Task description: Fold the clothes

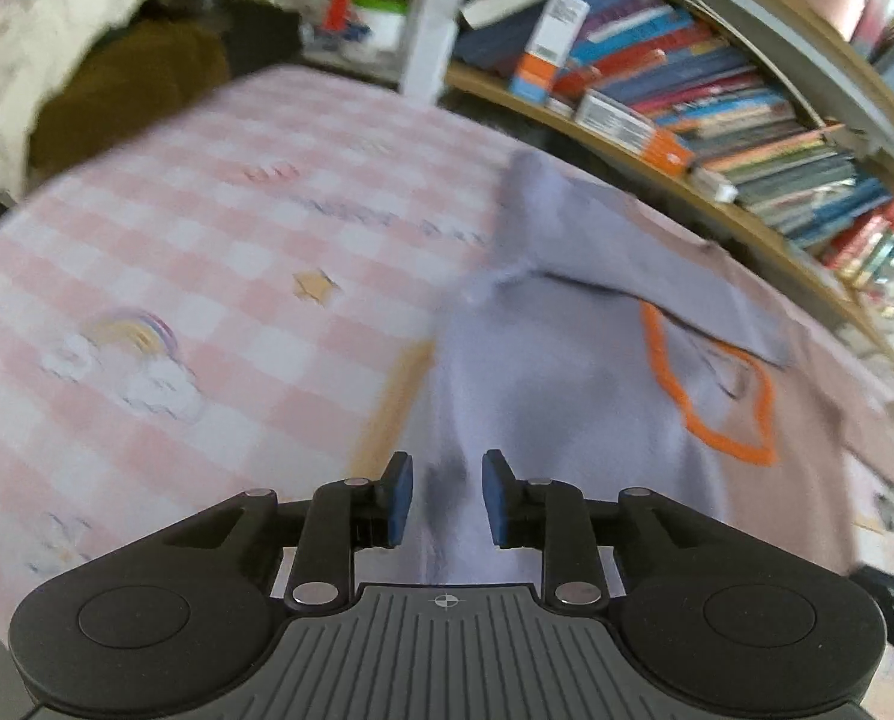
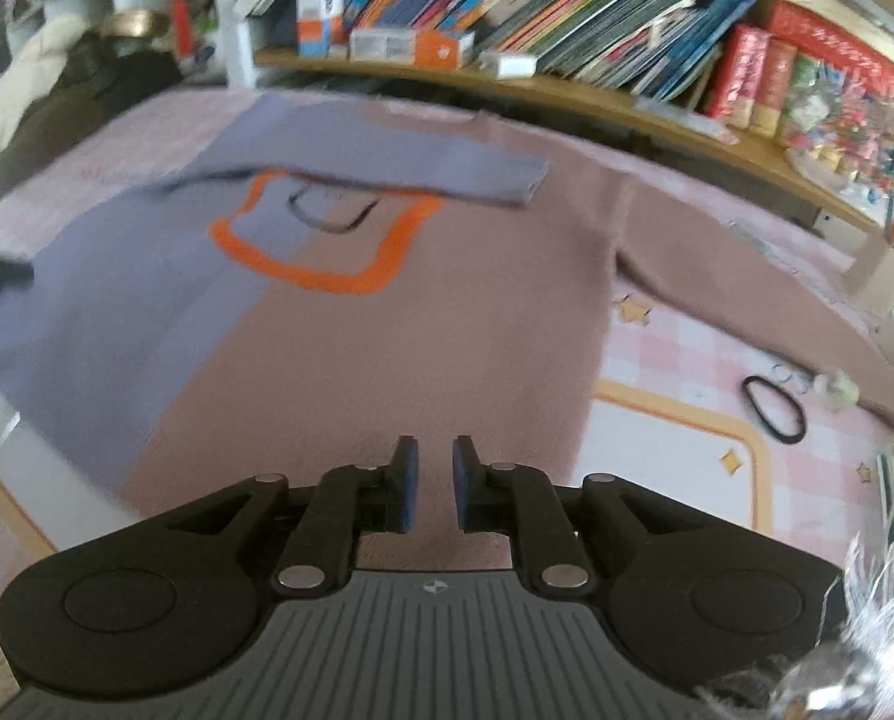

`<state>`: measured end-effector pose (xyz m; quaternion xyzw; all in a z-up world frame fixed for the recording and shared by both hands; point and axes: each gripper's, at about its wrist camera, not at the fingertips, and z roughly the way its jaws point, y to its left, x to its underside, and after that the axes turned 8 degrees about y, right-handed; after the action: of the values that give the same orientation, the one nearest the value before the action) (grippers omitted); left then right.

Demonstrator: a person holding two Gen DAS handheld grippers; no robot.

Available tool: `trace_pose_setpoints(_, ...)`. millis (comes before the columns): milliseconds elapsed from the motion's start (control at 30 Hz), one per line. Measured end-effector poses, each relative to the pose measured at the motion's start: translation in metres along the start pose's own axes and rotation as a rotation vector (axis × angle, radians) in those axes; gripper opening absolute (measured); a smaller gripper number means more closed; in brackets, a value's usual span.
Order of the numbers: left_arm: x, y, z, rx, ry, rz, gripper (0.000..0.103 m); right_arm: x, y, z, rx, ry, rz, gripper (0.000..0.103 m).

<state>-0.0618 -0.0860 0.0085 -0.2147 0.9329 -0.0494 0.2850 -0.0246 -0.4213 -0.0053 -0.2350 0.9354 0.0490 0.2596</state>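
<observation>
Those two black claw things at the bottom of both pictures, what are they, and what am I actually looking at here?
Each picture comes from a wide-angle camera mounted on a hand-held claw, looking forward along its two blue-padded fingers. A person carries one in each hand; no robot arm is involved.

The left wrist view shows the left claw over the purple side of a sweater. The right wrist view shows the right claw over the brown side of the same sweater, near its lower edge.

The sweater lies flat on a pink checked bedsheet, with its purple sleeve already folded across the chest, partly covering an orange outline design. A black hair tie lies on the sheet beside it, and a bookshelf stands behind.

Both claws are slightly open, and neither holds anything.
</observation>
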Motion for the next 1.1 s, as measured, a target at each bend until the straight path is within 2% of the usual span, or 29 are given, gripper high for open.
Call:
trace_pose_setpoints(67, -0.007, -0.010, -0.006, -0.027, -0.045, 0.066, 0.026, 0.005, 0.000, 0.005, 0.013, 0.046, -0.006, 0.011)
trace_pose_setpoints(133, -0.016, -0.028, -0.008, -0.034, -0.072, 0.158, 0.026, 0.009, -0.004, 0.004, 0.012, 0.052, -0.002, 0.011)
trace_pose_setpoints(267, -0.028, -0.088, 0.004, -0.019, -0.095, 0.383, 0.027, 0.011, -0.005, 0.003, 0.006, 0.050, 0.007, 0.011)
trace_pose_setpoints(333, -0.028, -0.123, 0.014, 0.008, -0.108, 0.496, 0.027, 0.013, -0.006, -0.001, -0.006, 0.033, 0.025, 0.014)
trace_pose_setpoints(433, -0.027, -0.168, 0.039, 0.052, -0.109, 0.639, 0.027, 0.015, -0.009, -0.008, 0.000, -0.007, 0.034, 0.030)
trace_pose_setpoints(600, -0.031, -0.228, 0.075, 0.103, -0.122, 0.761, 0.027, 0.016, -0.016, -0.007, -0.005, -0.019, 0.065, 0.030)
trace_pose_setpoints(833, -0.033, -0.294, 0.122, 0.113, -0.125, 0.894, 0.026, 0.008, -0.022, -0.001, -0.036, -0.015, 0.105, 0.030)
trace_pose_setpoints(933, -0.031, -0.313, 0.140, 0.105, -0.113, 0.934, 0.027, 0.007, -0.019, 0.001, -0.059, -0.005, 0.084, 0.030)
trace_pose_setpoints(1100, -0.027, -0.324, 0.155, 0.094, -0.100, 0.965, 0.027, 0.008, -0.017, 0.004, -0.078, 0.011, 0.071, 0.031)
